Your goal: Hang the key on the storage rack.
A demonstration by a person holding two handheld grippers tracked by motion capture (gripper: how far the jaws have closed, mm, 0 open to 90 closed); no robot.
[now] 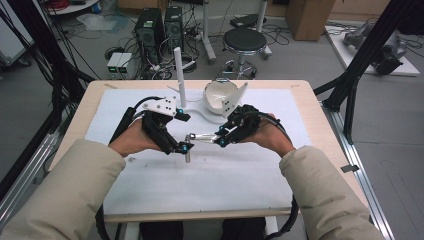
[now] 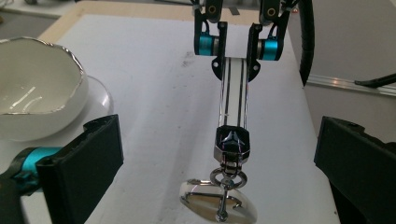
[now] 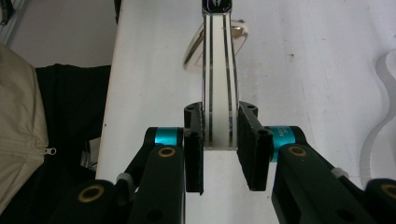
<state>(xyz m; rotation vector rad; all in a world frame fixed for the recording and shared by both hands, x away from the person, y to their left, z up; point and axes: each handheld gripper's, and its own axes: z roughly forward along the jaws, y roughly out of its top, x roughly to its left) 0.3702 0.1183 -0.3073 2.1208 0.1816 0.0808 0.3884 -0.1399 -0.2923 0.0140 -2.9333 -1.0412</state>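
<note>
While the right gripper [image 3: 219, 140] clamps the striped bar [image 3: 217, 84] of a keychain [image 2: 232, 140] near the white bowl [image 2: 32, 93], the left gripper [image 2: 219, 177] stands wide open around its metal end, hands facing.

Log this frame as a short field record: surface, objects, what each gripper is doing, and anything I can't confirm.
surface: wooden table under a white mat
held item: clear strip with metal clasp, dangling metal charm
right gripper: shut on the strip's end
left gripper: open, fingers either side of the clasp, not touching
nearby: white bowl, white upright post
unconfirmed: what the item is
</note>
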